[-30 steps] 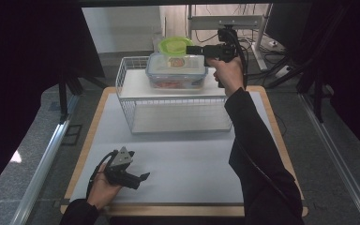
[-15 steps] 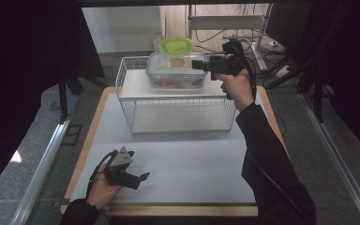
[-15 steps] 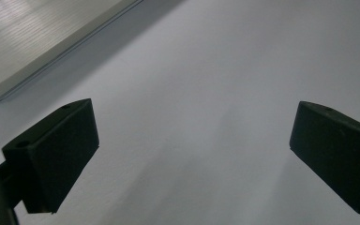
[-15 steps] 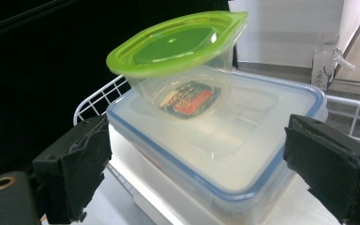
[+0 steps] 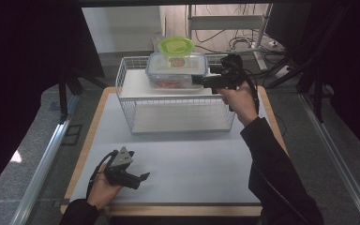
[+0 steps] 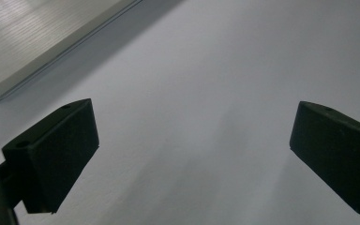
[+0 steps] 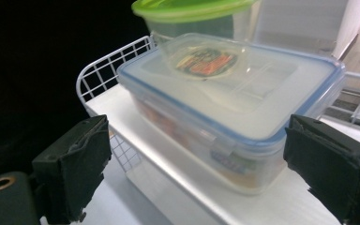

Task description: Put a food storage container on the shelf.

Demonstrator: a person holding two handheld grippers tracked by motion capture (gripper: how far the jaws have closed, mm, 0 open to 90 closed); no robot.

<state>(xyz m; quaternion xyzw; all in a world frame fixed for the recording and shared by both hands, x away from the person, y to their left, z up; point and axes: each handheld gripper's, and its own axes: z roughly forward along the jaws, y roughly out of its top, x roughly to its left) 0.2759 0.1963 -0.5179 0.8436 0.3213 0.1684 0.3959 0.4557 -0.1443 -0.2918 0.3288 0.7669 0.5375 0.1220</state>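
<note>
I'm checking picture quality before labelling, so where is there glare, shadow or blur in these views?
High view: dark curtains at the sides, bright table. Right gripper view: soft sheen on the clear container lid, the near right tongs slightly soft, left background black. Left gripper view: the left tongs cast faint shadows on the mat.

Black curtains (image 5: 23, 70), grey floor (image 5: 37, 140), cables (image 5: 243, 42).
</note>
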